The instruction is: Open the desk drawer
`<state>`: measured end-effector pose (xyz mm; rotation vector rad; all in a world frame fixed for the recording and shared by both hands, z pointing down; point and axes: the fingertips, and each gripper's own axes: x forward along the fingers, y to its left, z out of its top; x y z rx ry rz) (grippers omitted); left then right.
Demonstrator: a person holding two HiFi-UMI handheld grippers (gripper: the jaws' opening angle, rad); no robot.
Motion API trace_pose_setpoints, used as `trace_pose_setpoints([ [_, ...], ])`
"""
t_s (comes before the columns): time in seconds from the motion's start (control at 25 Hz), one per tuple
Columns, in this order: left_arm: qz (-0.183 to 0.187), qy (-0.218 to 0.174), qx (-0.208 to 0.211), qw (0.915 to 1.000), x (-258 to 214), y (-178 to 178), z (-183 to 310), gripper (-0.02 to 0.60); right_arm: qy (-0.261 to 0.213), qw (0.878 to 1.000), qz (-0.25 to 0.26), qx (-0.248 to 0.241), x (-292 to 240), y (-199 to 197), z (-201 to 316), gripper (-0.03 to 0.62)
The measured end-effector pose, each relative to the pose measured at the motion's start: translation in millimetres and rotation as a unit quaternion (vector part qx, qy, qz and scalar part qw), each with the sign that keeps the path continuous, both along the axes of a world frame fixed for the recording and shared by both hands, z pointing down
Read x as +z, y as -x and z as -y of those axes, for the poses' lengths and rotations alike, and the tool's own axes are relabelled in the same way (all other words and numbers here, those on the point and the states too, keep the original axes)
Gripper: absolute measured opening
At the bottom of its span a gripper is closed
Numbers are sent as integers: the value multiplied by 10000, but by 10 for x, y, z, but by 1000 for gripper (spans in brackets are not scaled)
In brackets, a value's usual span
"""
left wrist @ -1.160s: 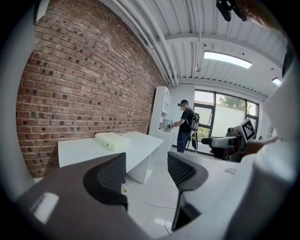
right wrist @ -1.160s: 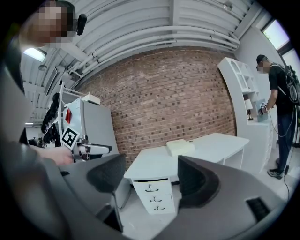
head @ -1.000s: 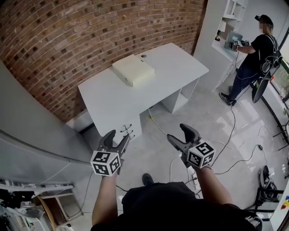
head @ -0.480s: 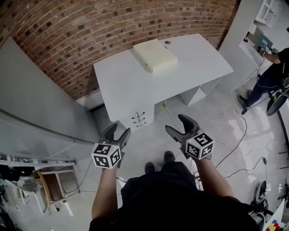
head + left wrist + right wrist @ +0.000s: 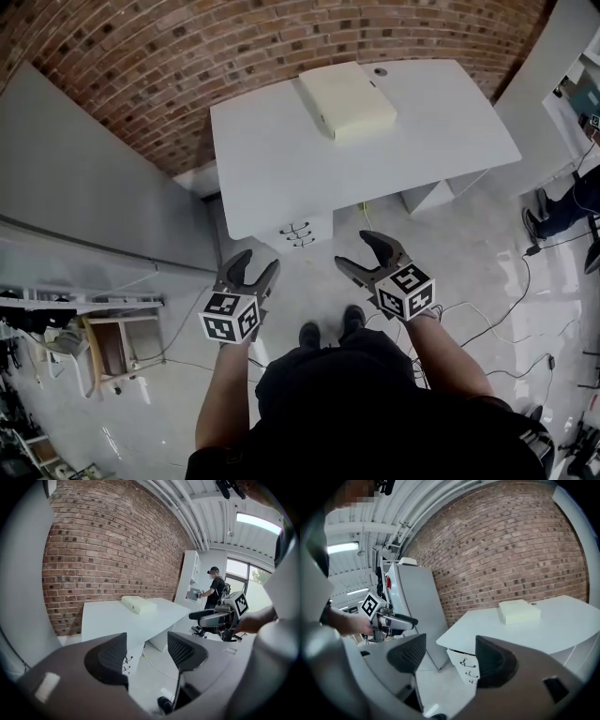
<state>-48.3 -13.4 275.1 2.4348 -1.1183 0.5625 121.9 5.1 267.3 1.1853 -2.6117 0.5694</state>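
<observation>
A white desk [image 5: 281, 159] stands against the brick wall, with a stack of drawers [image 5: 298, 232] under its near left end; the three dark handles show and the drawers look shut. Both grippers hang in the air in front of the desk, short of the drawers. My left gripper [image 5: 251, 269] is open and empty, just below and left of the drawers. My right gripper [image 5: 367, 251] is open and empty too, to the drawers' right. The drawers [image 5: 467, 663] show between the right jaws, and the desk [image 5: 112, 618] lies beyond the left jaws.
A cream flat box [image 5: 347, 100] lies on the desk top. A grey panel [image 5: 84, 197] leans at the left, with a wooden stool [image 5: 111, 345] below it. Cables [image 5: 497, 309] trail over the glossy floor at the right. Another person [image 5: 577, 202] stands at the far right.
The view has shifted closer to the desk, which now sits more centred. Both grippers stay open and have come nearer the drawer stack.
</observation>
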Motion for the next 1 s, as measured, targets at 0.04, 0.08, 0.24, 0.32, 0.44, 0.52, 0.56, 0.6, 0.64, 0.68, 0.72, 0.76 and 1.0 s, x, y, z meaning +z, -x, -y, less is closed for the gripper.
trace_pose_setpoints([
  [0.04,30,17,-40,10000,27,-54,3,278,30,9999,-21,-126,44,-9,28,327],
  [0.08,52,42,-85,9999,62,-102,3,278,56,9997,-38,-243,92,-14,54,327],
  [0.24,121,269,-260,9992,310,-222,-98,276,182,9968,-240,-734,346,56,67,327],
  [0.32,192,448,-264,9985,488,-242,-123,276,214,9935,-531,-983,507,120,44,327],
  [0.44,130,665,-278,9973,722,-283,-49,276,298,9866,-938,-1298,742,200,48,327],
  [0.52,55,699,-262,9972,842,-328,33,275,430,9824,-1077,-1462,906,260,97,325],
  [0.56,36,684,-233,9974,902,-351,75,275,509,9802,-1136,-1538,1002,288,131,326],
  [0.6,29,665,-200,9976,973,-369,118,273,579,9780,-1198,-1607,1106,314,175,327],
  [0.64,26,661,-172,9977,1061,-379,159,273,641,9759,-1257,-1667,1216,341,225,326],
  [0.68,20,684,-157,9975,1166,-376,199,272,694,9740,-1301,-1718,1326,372,280,325],
  [0.72,9,726,-152,9972,1284,-359,244,272,743,9725,-1331,-1762,1427,410,340,325],
  [0.76,-1,776,-152,9969,1405,-330,295,272,785,9709,-1361,-1807,1515,453,399,325],
  [1.0,108,946,-322,9949,2058,-36,554,268,882,9584,-1594,-2198,2019,737,565,325],
])
